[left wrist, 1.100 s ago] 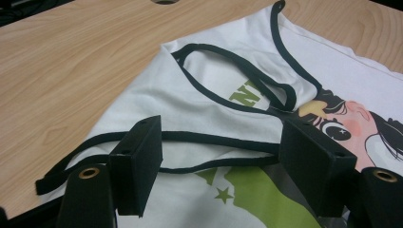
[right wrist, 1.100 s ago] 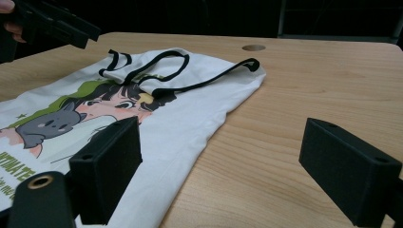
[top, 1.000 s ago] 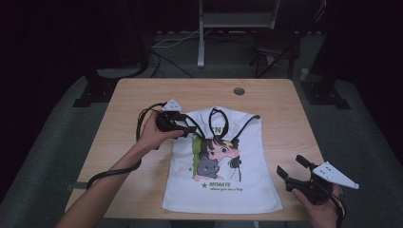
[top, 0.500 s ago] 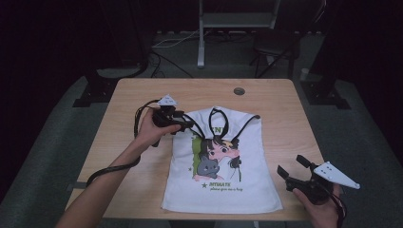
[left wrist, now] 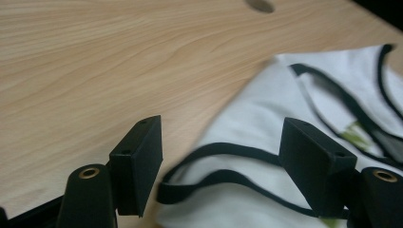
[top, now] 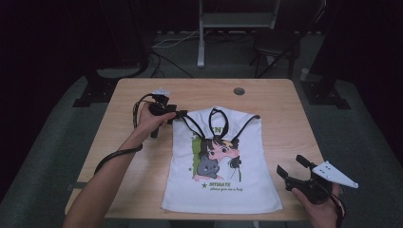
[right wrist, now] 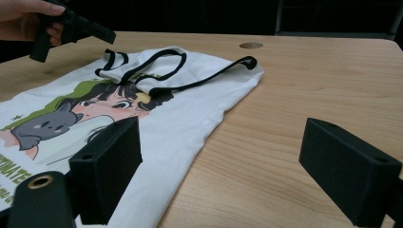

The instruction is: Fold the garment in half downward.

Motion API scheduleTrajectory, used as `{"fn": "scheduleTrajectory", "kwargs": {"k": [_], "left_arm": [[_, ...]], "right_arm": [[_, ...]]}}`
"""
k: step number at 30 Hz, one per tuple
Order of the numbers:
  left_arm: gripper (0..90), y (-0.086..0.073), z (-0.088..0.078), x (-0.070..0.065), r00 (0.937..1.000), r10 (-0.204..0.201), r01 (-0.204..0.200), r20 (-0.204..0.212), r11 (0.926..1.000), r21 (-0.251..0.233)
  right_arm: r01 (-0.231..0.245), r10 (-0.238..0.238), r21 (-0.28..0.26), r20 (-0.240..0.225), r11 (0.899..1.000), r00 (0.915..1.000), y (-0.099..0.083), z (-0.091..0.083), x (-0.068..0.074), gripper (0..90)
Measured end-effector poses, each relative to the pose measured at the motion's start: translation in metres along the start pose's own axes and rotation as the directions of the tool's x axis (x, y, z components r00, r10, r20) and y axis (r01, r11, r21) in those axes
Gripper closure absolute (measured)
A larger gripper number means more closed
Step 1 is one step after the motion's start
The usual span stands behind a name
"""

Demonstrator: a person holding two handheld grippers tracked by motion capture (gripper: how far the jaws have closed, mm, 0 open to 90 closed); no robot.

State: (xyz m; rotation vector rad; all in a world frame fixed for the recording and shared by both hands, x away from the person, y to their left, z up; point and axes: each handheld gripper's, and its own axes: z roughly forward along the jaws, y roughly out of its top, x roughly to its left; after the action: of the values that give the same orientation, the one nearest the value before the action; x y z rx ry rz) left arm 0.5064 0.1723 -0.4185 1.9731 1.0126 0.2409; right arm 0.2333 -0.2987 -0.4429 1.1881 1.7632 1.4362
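While the top lies flat, the work in hand looks like taking hold of its near-left shoulder strap.

Garment: a white sleeveless top [top: 223, 161] with black trim and a cartoon print lies flat on the wooden table [top: 280, 118], neck end toward the far edge, hem toward the person.

Long axis: it runs from the person's side straight away across the table, slightly right of the middle.

Left gripper [top: 179, 114]: held just off the top's far-left corner, pointing across toward the shoulder strap [left wrist: 223, 164]. Its jaws stand well apart with nothing between the pads; in the left gripper view the black-edged strap lies just ahead and below, framed between the two jaws.

Right gripper [top: 291, 166]: sits near the table's near-right corner, beside the hem and apart from the cloth. Its jaws stand wide and hold nothing; the right gripper view looks along the top's right edge toward the straps.

Nearer hand: the left one by far; the right is well away from the straps, nearer the hem.

Deciding relation: the strap lies ahead of and under the left jaws, so my judgement is that the next move calls for a short dip forward and down, so that one jaw slips under the trim before closing.

Risk: pinching both layers of cloth instead of the strap alone.

Containers: I see no box, bin or basket on the table; a round hole [top: 239, 90] sits near its far edge.
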Motion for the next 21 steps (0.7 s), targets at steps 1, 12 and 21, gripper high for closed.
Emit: {"fn": "scheduleTrajectory", "kwargs": {"k": [1,12,21], "left_arm": [[31.5,0.0,0.004,0.002,0.9997,-0.018,0.018,0.015,0.9998,-0.002],[33.2,-0.003,0.021,-0.002,0.9981,0.027,-0.029,0.055,0.9986,0.045],[36.4,-0.003,0.029,-0.004,0.9979,0.028,-0.032,0.058,0.997,0.071]], "right_arm": [[0.0,0.0,0.0,0.0,1.0,1.0,0.0,0.0,0.0,13.6],[-0.013,0.014,0.041,-0.028,0.999,0.9995,0.007,0.013,-0.007,13.6],[0.011,0.005,0.157,-0.098,0.988,0.9952,0.064,0.088,-0.033,13.7]]}}
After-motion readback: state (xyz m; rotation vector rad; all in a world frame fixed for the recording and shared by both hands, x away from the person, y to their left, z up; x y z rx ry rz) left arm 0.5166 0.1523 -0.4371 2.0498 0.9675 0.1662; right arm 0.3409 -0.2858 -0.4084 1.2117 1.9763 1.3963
